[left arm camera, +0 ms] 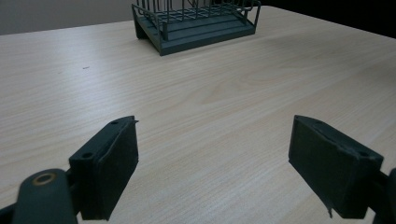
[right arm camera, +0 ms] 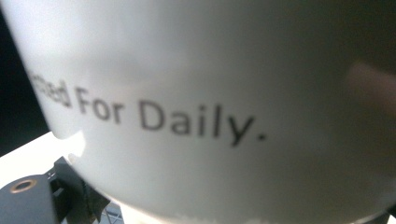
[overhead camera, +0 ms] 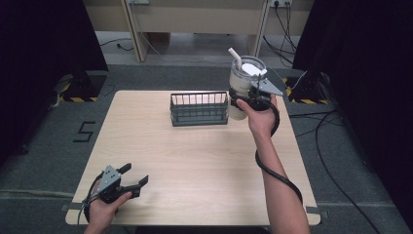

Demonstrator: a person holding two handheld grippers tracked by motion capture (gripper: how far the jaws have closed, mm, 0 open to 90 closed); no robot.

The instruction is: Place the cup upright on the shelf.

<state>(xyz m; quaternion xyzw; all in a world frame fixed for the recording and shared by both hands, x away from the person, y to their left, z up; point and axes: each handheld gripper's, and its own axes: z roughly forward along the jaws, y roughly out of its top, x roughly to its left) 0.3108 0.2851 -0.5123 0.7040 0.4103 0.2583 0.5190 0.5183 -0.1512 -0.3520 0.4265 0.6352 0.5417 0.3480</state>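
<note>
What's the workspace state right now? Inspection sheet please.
Surface: light wood table, mostly bare.
Job's things: white tumbler with lid and straw, held up at the far right beside the dark wire rack.
Clutter: nothing seen.
Grippers: right gripper clamped on the tumbler; left gripper open, low over the near-left table.
Cables: black cable along the right forearm; loose leads on the floor.
Surroundings: grey floor, black curtains, wooden furniture behind.

Black grippers, grey three-cornered top plates, trailing black cables, bare forearms.

Grey carpet floor (overhead camera: 44, 161), black curtains (overhead camera: 44, 34)
</note>
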